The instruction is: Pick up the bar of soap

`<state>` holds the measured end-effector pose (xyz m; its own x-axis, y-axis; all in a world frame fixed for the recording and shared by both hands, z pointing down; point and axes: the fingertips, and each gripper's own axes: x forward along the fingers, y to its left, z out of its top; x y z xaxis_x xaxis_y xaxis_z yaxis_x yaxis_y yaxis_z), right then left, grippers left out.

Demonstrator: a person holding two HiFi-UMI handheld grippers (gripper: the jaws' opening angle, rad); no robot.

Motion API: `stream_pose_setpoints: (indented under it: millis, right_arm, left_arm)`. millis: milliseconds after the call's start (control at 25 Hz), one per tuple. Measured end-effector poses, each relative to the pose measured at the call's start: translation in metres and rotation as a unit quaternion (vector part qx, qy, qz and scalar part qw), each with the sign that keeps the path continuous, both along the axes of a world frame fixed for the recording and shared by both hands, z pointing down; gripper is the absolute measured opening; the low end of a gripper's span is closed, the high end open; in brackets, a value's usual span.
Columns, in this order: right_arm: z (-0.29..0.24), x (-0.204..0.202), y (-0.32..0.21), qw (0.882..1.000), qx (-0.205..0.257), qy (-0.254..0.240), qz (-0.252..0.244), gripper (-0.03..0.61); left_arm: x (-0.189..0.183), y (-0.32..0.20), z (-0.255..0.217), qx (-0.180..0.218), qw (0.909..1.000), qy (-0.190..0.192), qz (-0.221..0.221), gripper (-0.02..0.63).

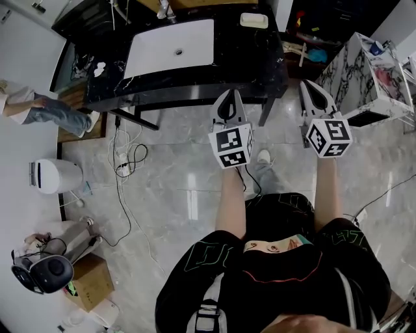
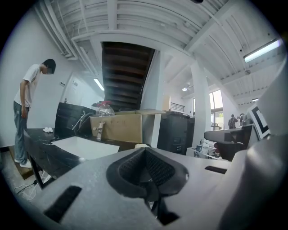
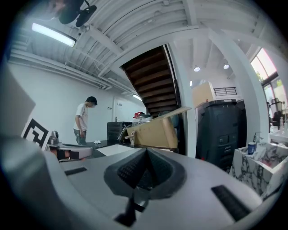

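Observation:
A cream bar of soap [image 1: 253, 20] lies on the far right end of the black counter [image 1: 250, 55], beside the white sink [image 1: 171, 47]. Both grippers hang over the floor in front of the counter, well short of the soap. My left gripper [image 1: 228, 96] points at the counter's front edge, its jaws shut with nothing between them. My right gripper [image 1: 308, 86] sits beyond the counter's right end and is also shut and empty. In the left gripper view the jaws [image 2: 145, 150] meet, and a small pale lump [image 2: 141, 145] that may be the soap shows just above them. The right gripper view shows its jaws [image 3: 146, 150] pressed together.
A person [image 1: 39, 107] stands at the counter's left end. Cables [image 1: 127, 156] trail across the glossy floor. A marble-patterned shelf [image 1: 370, 71] with clutter stands to the right. A white appliance [image 1: 55, 175] and a cardboard box [image 1: 91, 279] sit at left. A cardboard box [image 2: 117, 128] stands behind the sink.

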<state>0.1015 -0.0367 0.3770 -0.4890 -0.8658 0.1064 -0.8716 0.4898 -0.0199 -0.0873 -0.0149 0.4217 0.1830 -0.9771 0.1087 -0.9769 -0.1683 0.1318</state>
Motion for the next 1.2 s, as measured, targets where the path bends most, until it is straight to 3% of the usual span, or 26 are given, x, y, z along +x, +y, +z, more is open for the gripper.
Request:
stream_pose_setpoints:
  millis: [240,600,840,1200]
  right_arm:
    - [0.015,0.056,-0.058,0.999,-0.017,-0.014,0.03,0.006]
    - [0.016,0.116,-0.138,0.996,-0.018,-0.072,0.058,0.006]
    - [0.033,0.153,-0.179,0.99,-0.036,-0.106,0.08,0.006]
    - [0.031,0.092,-0.207,0.992,-0.042,-0.117,0.004,0.006]
  left_arm:
    - [0.046,-0.062,0.006,-0.009,0.9997,-0.009,0.021,0.008]
    - [0.083,-0.151,0.0,-0.025,0.9965,-0.071,0.036,0.008]
    - [0.118,-0.178,0.006,-0.031,0.9948,-0.077,0.058,0.009]
    - [0.065,-0.188,-0.001,-0.04,0.9956,-0.084,-0.001,0.009]
